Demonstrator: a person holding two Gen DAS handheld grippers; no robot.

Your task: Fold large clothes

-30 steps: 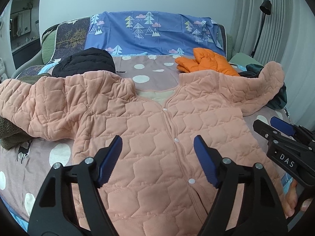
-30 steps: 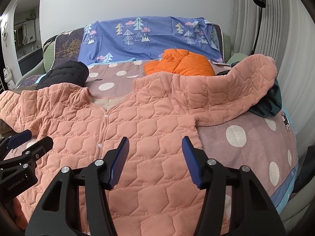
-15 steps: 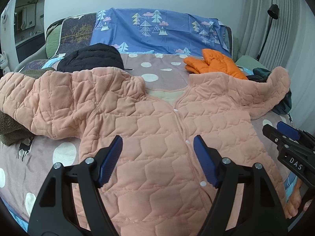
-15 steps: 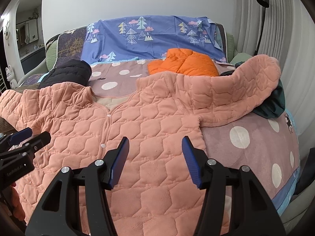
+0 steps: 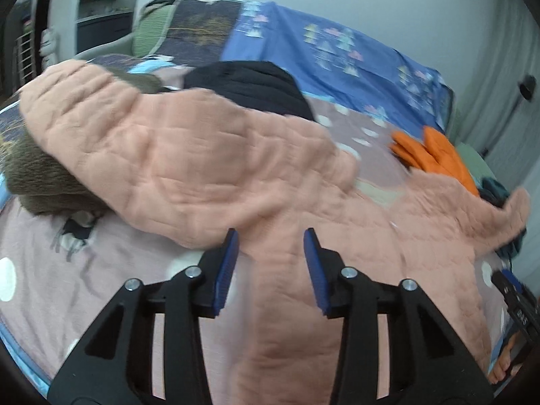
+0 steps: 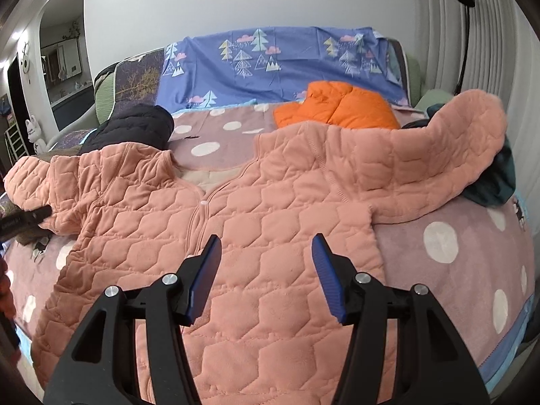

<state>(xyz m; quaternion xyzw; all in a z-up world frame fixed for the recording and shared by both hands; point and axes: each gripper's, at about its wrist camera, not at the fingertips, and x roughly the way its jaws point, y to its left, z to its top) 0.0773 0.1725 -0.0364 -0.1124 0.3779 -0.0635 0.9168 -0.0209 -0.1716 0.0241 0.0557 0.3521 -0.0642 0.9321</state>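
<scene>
A pink quilted jacket (image 6: 270, 222) lies spread face up on the bed, snaps shut and both sleeves out to the sides. My left gripper (image 5: 270, 263) hovers over its left side, where the sleeve (image 5: 162, 155) meets the body. Its jaws are closing, the fabric lies below them, and the pads do not press on anything. The picture there is motion-blurred. In the right wrist view the left gripper (image 6: 23, 222) shows at the left edge beside that sleeve. My right gripper (image 6: 266, 276) stands open above the jacket's lower front, holding nothing.
The bed carries a pink polka-dot blanket (image 6: 438, 243). A black jacket (image 6: 135, 128) and an orange jacket (image 6: 337, 104) lie behind the pink one. A brown fleece garment (image 5: 33, 175) sits under the left sleeve, a dark teal one (image 6: 496, 182) under the right sleeve. A blue tree-print sheet (image 6: 270, 60) covers the headboard.
My left gripper has swung left from the jacket's front to the left armpit area, and its jaws have narrowed. The right gripper has stayed where it was.
</scene>
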